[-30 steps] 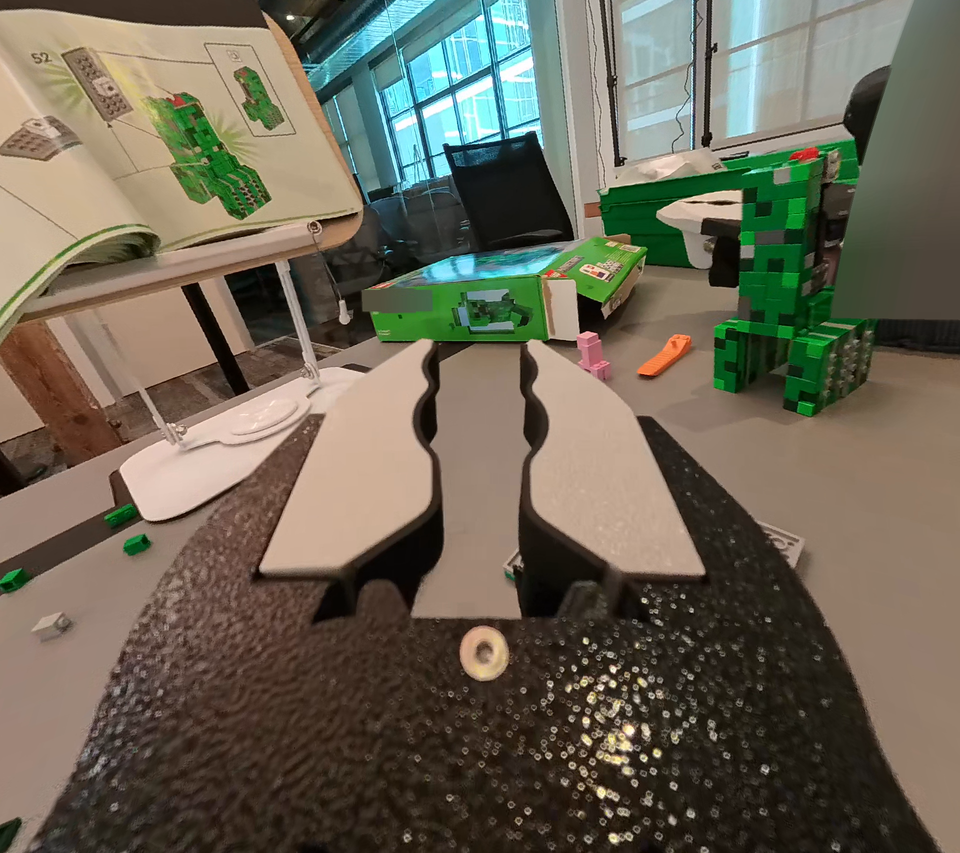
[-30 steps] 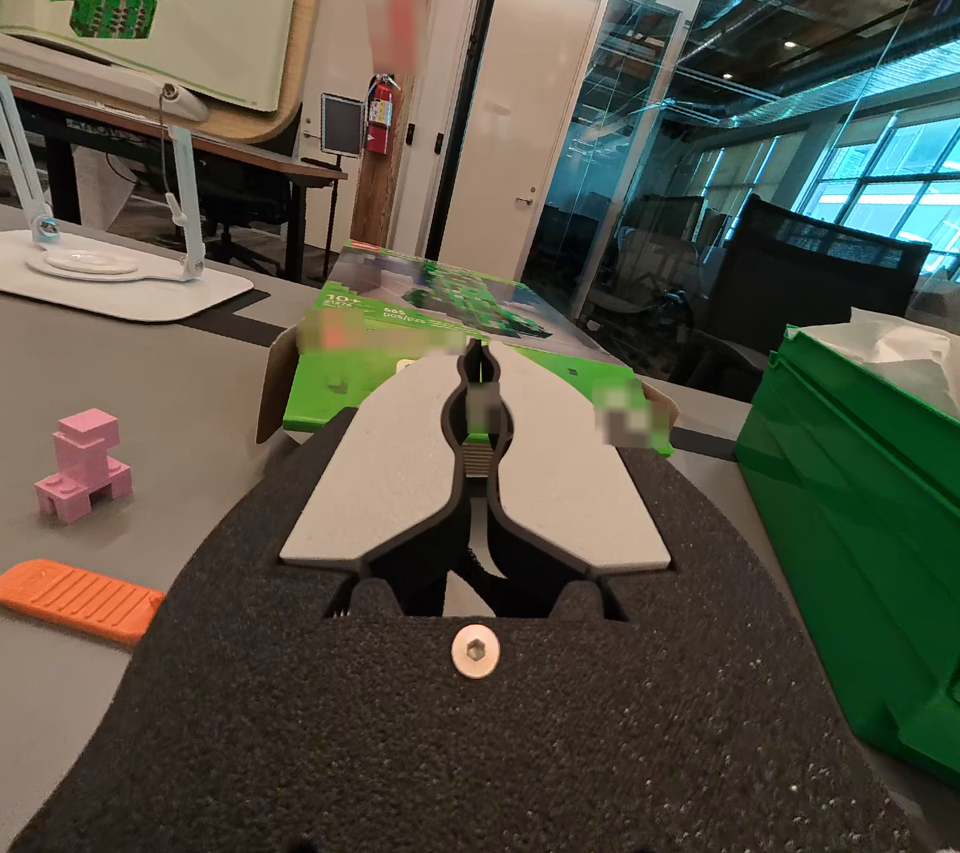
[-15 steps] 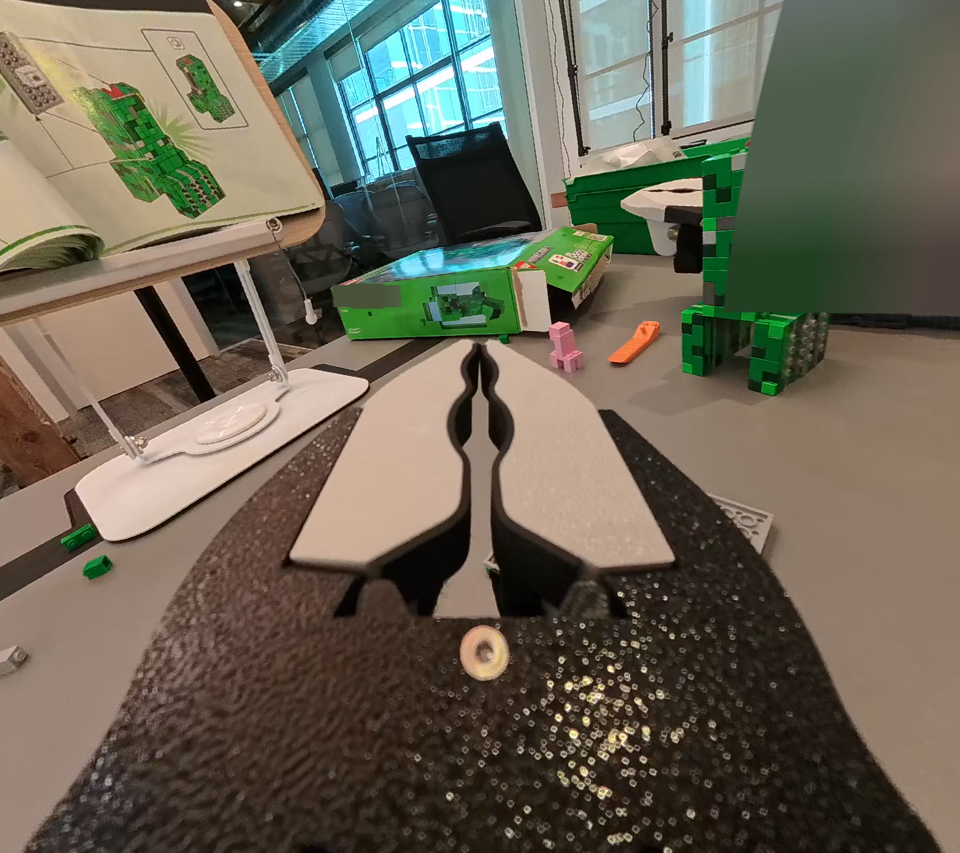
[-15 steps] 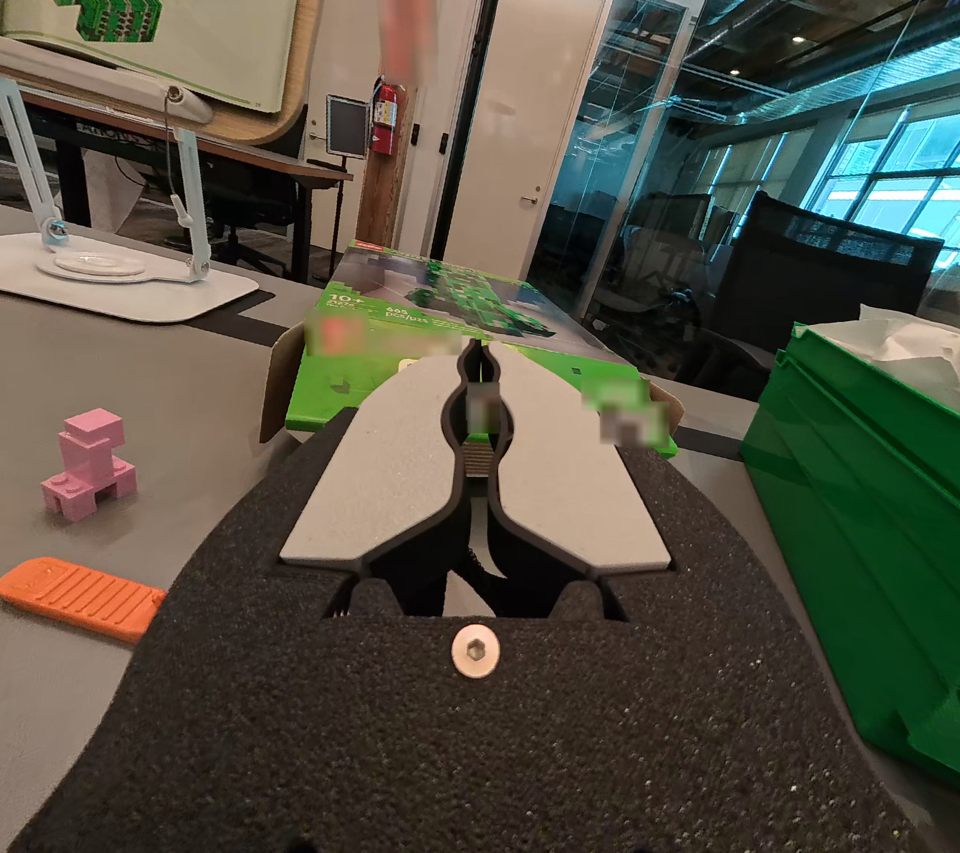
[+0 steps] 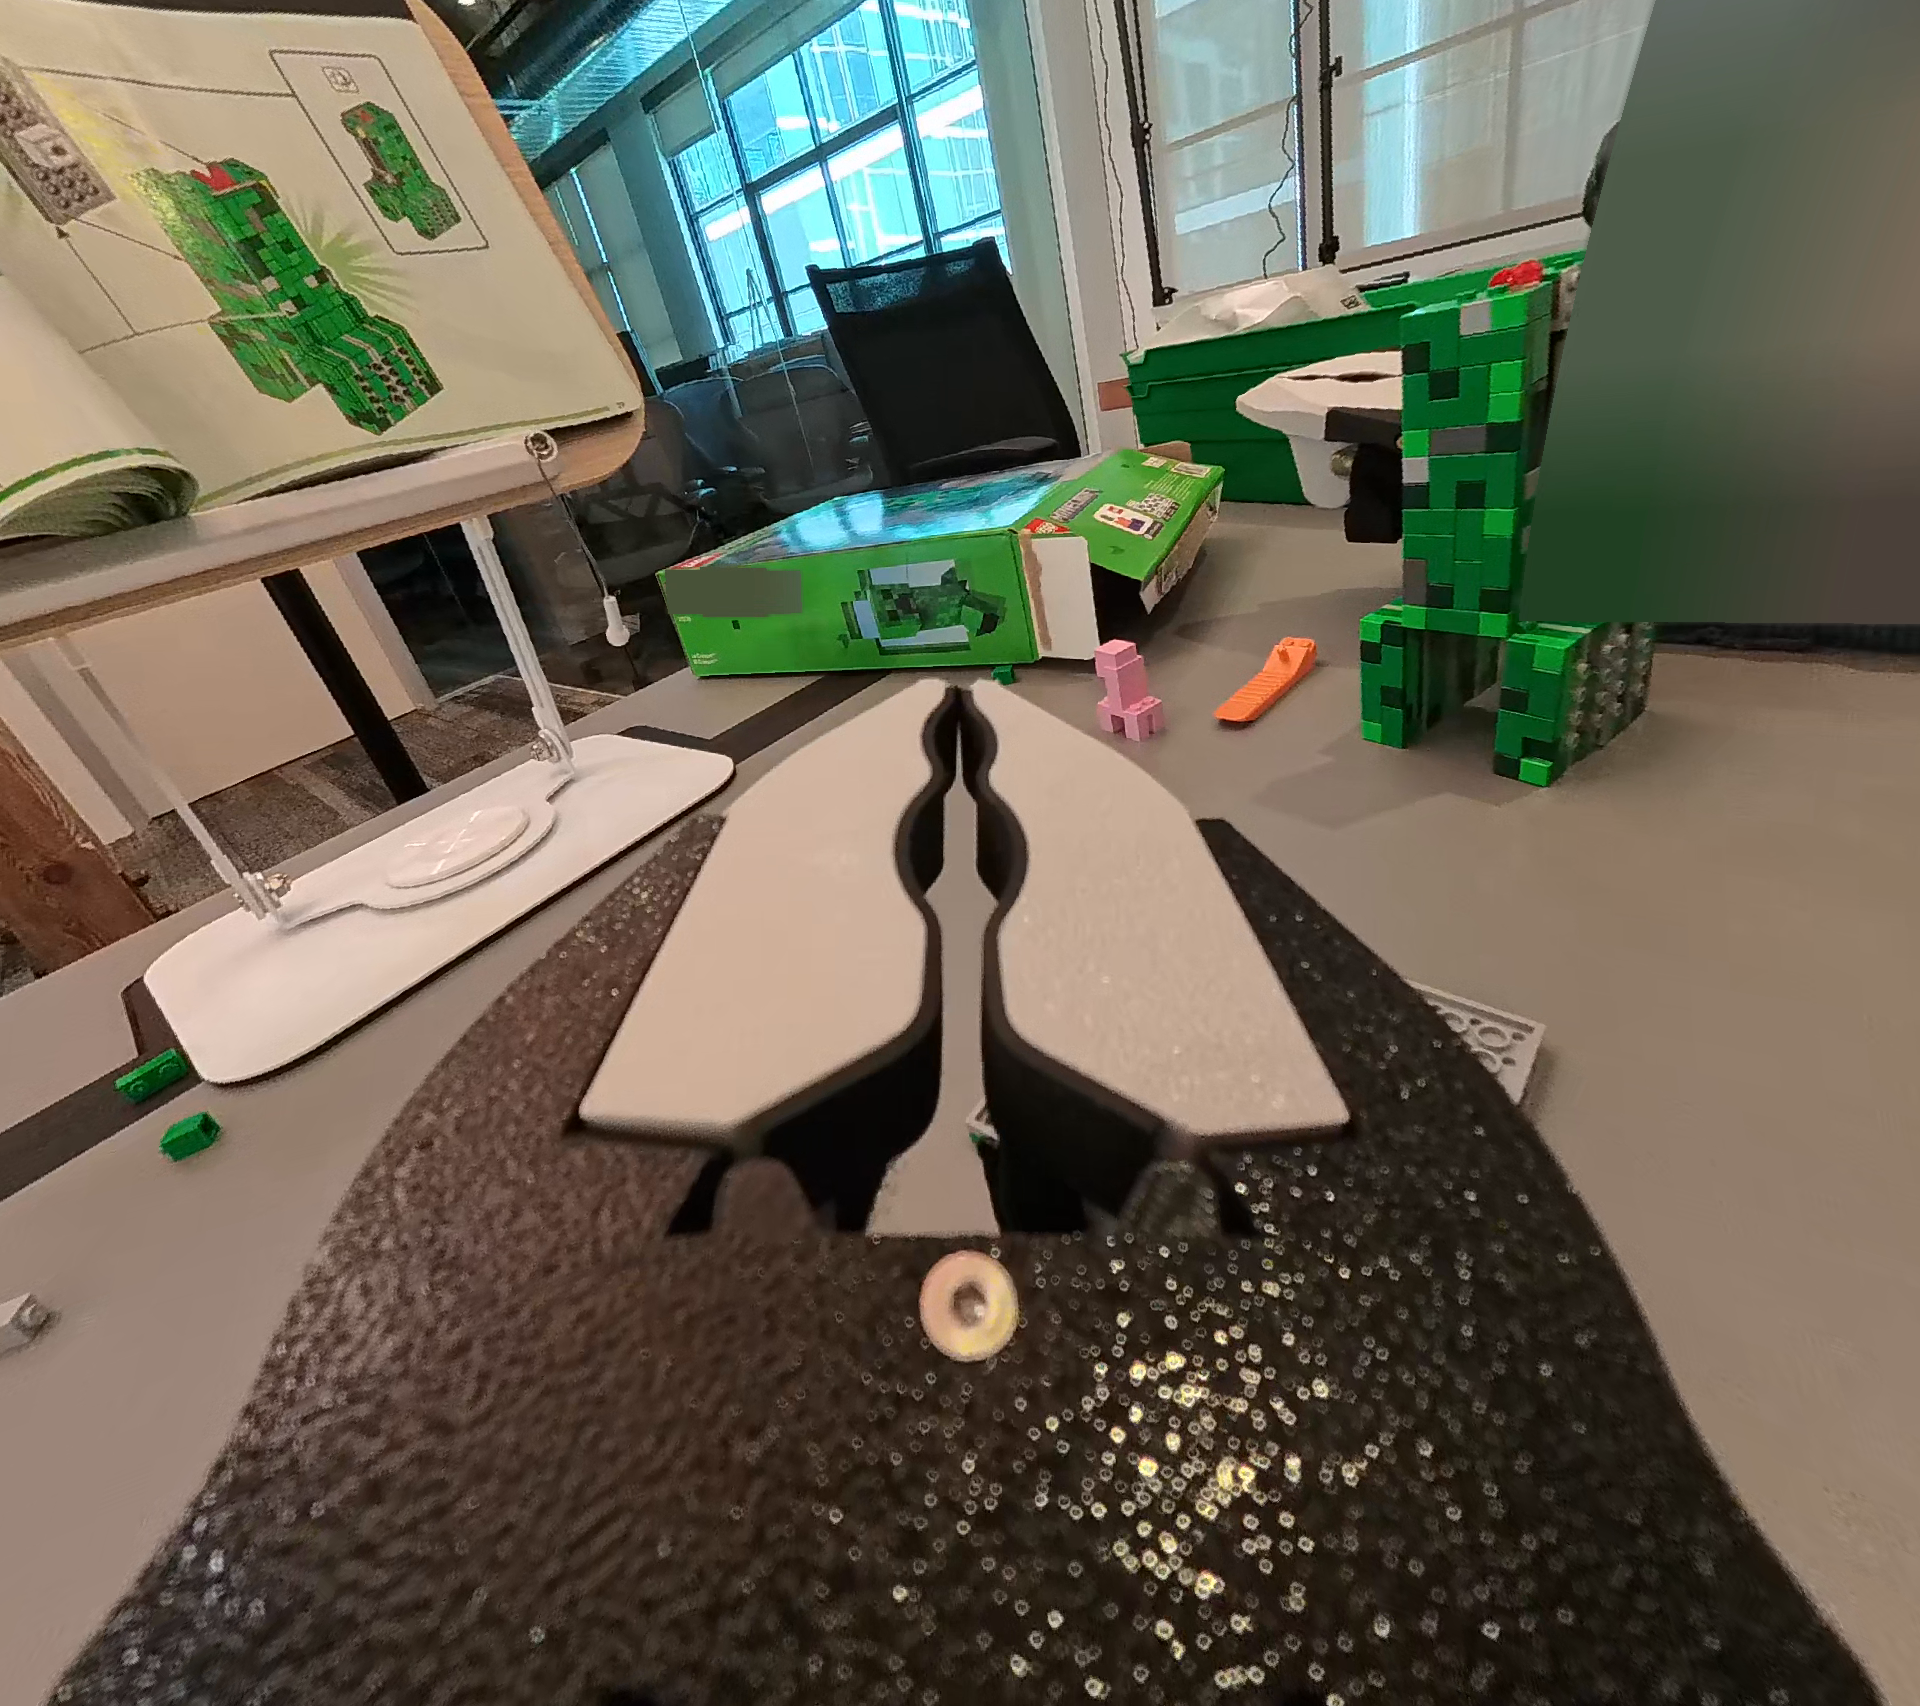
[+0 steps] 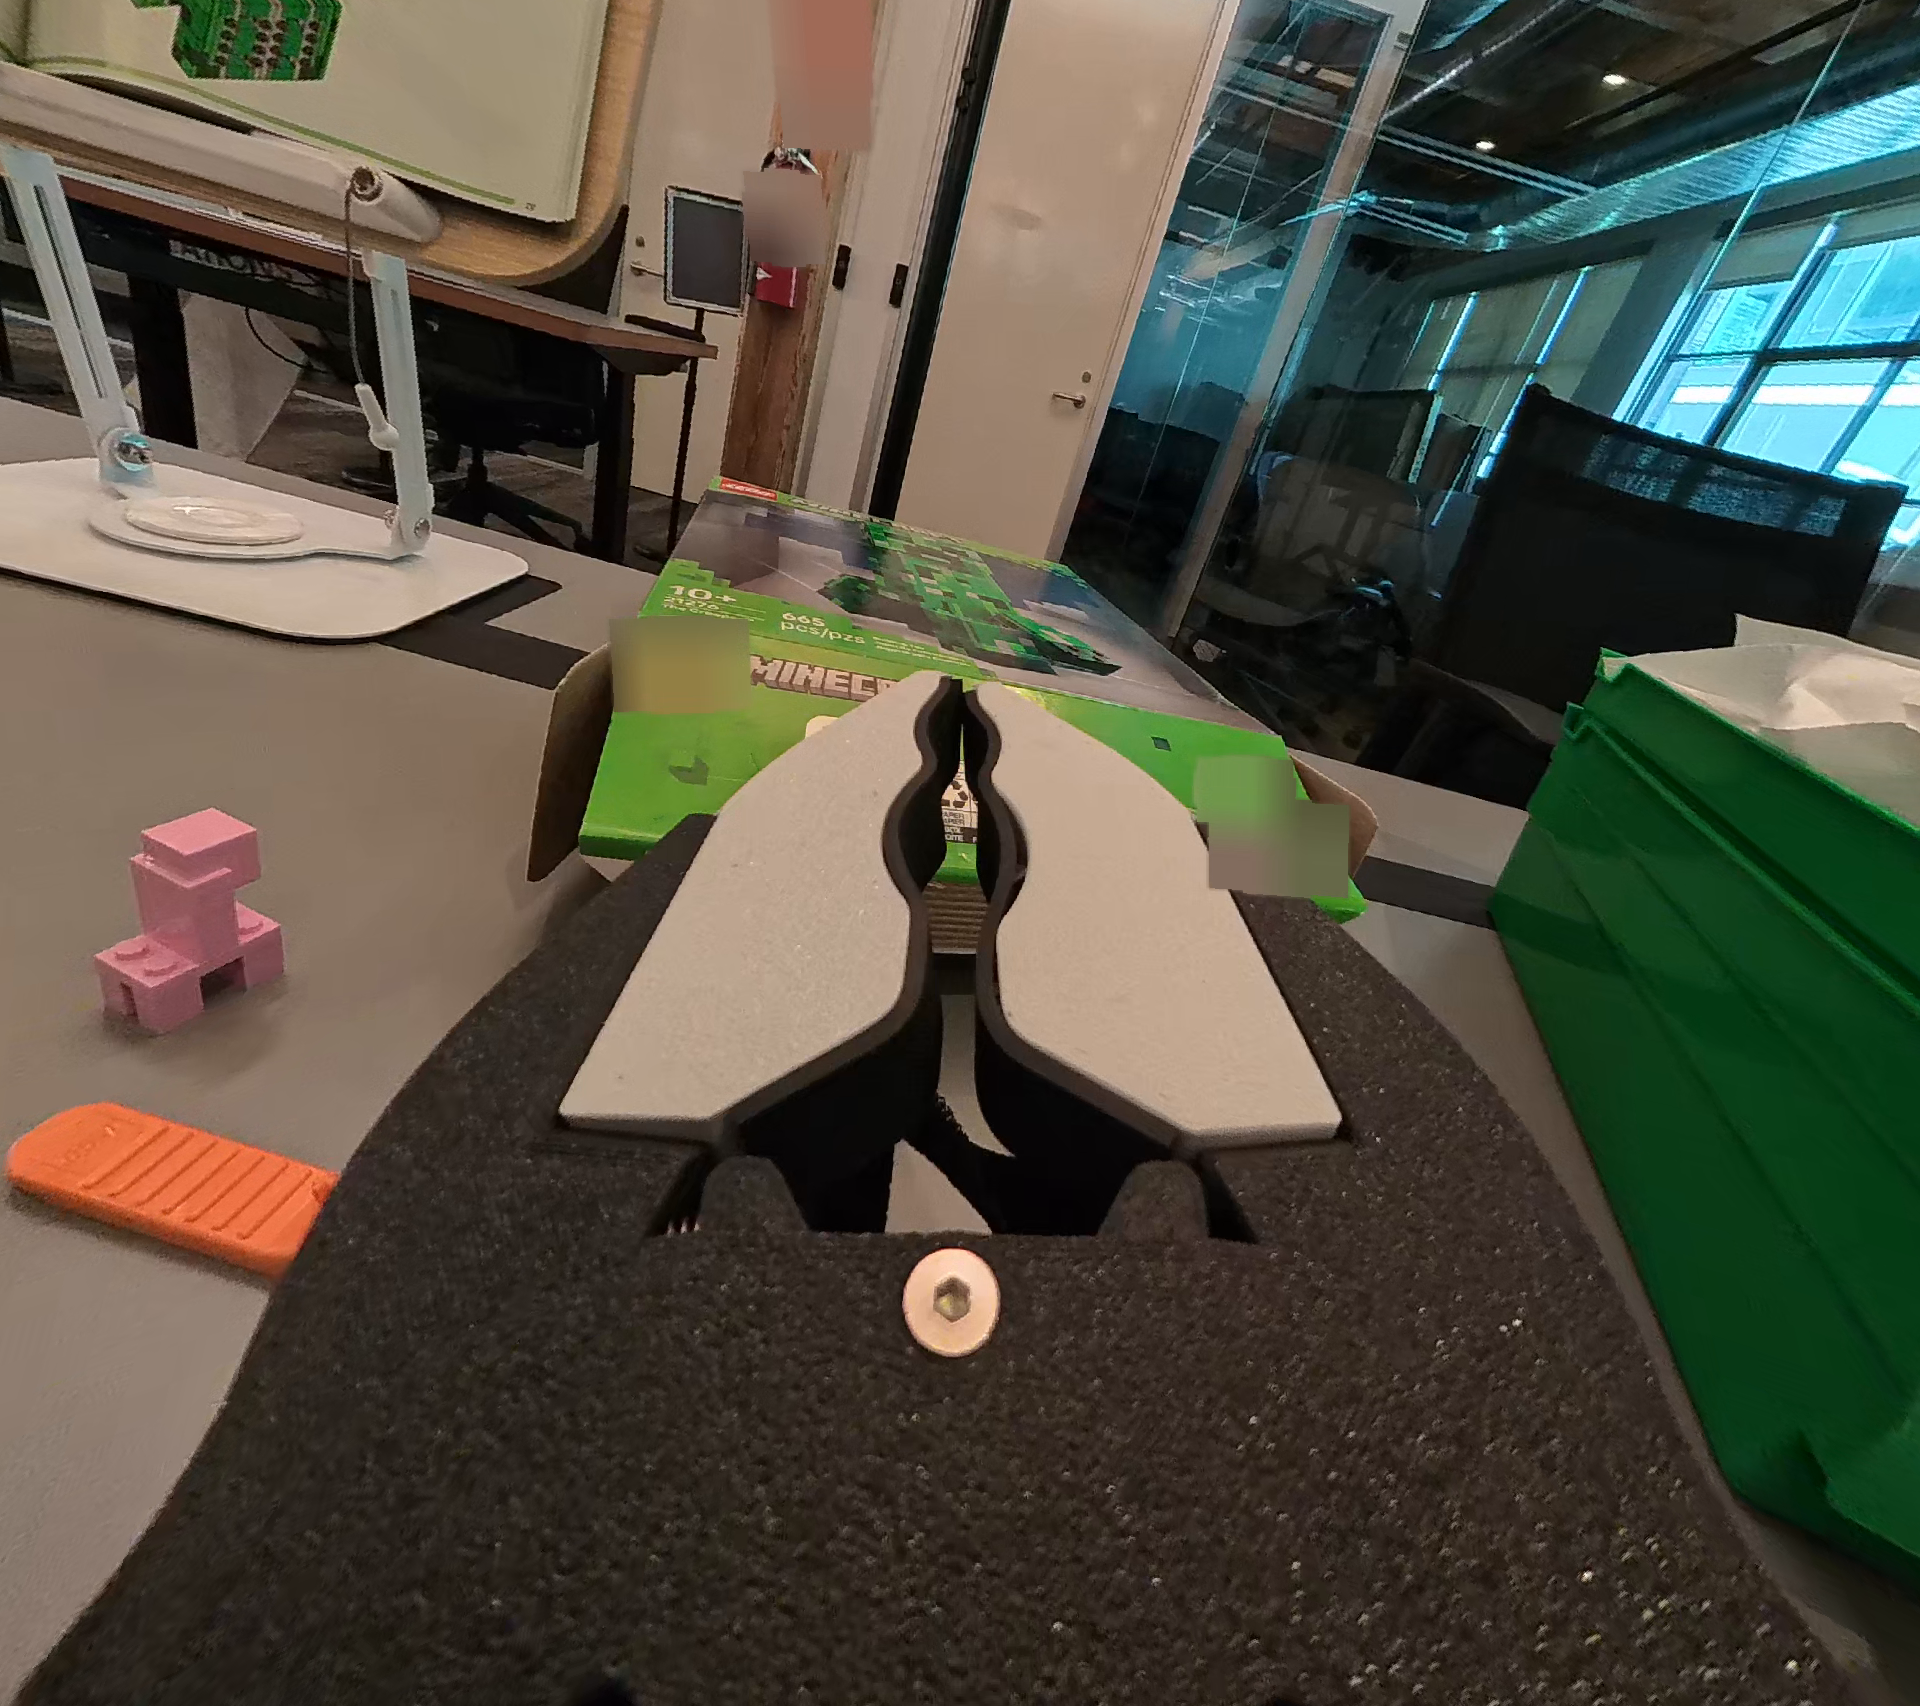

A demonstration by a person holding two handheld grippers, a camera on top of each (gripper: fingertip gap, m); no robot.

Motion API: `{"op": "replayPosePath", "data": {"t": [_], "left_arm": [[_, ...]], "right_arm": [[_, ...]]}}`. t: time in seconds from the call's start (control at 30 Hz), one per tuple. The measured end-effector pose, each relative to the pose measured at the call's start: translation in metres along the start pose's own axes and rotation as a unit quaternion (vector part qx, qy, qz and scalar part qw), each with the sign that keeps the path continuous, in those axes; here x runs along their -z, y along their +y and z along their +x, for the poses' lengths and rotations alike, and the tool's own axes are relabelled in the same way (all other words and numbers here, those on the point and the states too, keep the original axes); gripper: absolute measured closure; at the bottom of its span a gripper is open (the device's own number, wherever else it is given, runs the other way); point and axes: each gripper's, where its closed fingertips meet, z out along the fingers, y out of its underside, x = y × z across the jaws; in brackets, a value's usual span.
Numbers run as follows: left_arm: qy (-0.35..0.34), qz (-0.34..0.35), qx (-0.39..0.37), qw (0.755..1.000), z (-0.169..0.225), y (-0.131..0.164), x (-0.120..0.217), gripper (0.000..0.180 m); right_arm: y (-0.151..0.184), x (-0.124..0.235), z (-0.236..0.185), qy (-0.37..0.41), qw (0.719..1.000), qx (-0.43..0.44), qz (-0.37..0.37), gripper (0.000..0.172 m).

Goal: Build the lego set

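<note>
My left gripper [image 5: 961, 700] is shut with nothing between its pads and hovers low over the grey table [image 5: 1558, 908]. A grey studded plate [image 5: 1486, 1048] lies on the table just right of its body. Ahead stand a green toy box [image 5: 883, 596], a small pink brick figure [image 5: 1127, 690], an orange brick separator [image 5: 1268, 680] and a tall green brick figure [image 5: 1475, 534]. My right gripper [image 6: 961, 695] is shut and empty, pointing at the green toy box [image 6: 904, 648]. The pink figure [image 6: 192, 929] and orange separator [image 6: 166, 1178] lie to its left.
An open instruction booklet [image 5: 260, 274] rests on a white stand [image 5: 416, 908] at the left. Small green bricks [image 5: 187, 1137] lie near the stand base. Green bins [image 6: 1714, 1085] stand at the right of the right wrist view. A black office chair [image 5: 935, 368] is behind the table.
My left gripper's jaws came together on air; they stood apart a second ago. It also swung slightly. My right gripper stayed shut and barely moved.
</note>
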Motion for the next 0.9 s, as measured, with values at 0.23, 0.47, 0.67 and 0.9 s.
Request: {"op": "replayPosePath", "data": {"t": [0.23,0.47,0.67,0.9], "left_arm": [[0.000,0.000,0.000,1.000,0.0001,0.0000,-0.0005,0.180],[0.000,-0.001,-0.001,1.000,0.0001,-0.0001,-0.0010,0.180],[0.001,-0.001,-0.001,1.000,0.0005,0.0002,-0.0006,0.180],[0.002,-0.001,-0.001,1.000,0.0007,0.0004,-0.0011,0.180]], "right_arm": [[-0.0004,0.0002,-0.0002,-0.001,1.000,0.002,0.000,0.172],[-0.0007,-0.0002,-0.0004,-0.002,1.000,0.002,0.000,0.172],[-0.0001,0.0003,-0.0012,-0.002,1.000,0.002,0.000,0.172],[0.0003,-0.0028,-0.0011,-0.002,1.000,0.001,0.000,0.172]]}}
